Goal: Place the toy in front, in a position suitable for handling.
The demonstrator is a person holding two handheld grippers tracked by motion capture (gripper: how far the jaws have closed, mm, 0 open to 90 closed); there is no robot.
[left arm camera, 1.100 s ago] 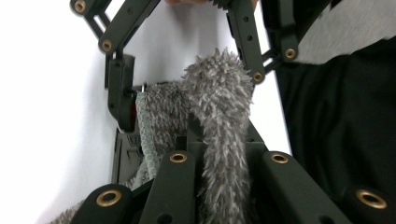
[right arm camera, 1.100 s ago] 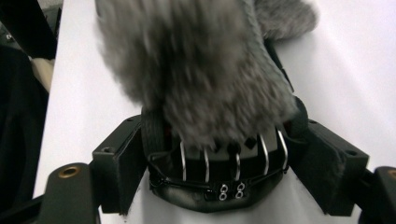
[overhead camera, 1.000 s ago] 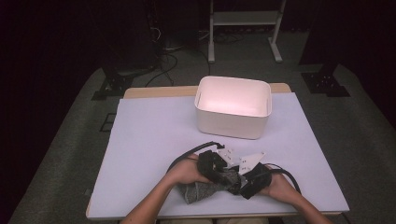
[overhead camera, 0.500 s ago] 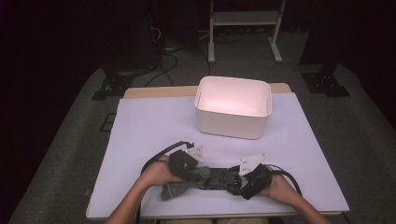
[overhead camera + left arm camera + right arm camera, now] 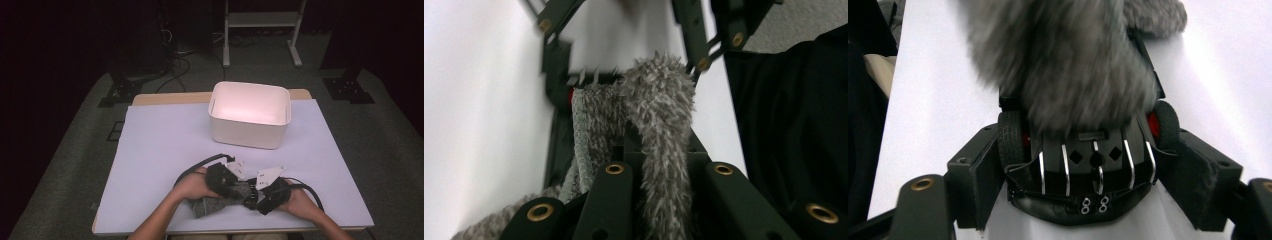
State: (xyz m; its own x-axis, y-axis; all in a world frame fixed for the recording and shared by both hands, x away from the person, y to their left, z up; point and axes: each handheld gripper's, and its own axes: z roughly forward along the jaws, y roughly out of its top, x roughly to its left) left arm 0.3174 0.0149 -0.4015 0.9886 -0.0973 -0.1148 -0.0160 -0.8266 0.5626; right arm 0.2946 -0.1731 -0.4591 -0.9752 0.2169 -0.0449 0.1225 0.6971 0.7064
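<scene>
Near the table's front edge, my left gripper (image 5: 231, 184) is shut on a grey fuzzy cloth (image 5: 207, 206). In the left gripper view the cloth (image 5: 659, 125) is pinched between the jaws of the left gripper (image 5: 666, 167) and hangs over them. My right gripper (image 5: 260, 196) is shut on a small black toy car (image 5: 250, 199). In the right gripper view the right gripper (image 5: 1083, 172) has its pads against both sides of the car (image 5: 1083, 165), which has chrome strips and red wheel hubs. The cloth (image 5: 1063, 65) lies over the car's far end.
A white open bin (image 5: 247, 132) stands behind the hands, at the middle back of the pale sheet (image 5: 160, 145) that covers the table. Black cables (image 5: 192, 167) trail from both grippers. Dark floor and stands surround the table.
My left gripper drew the cloth out to the left half a second ago and has since come back right onto the car. The right gripper and car stayed put.
</scene>
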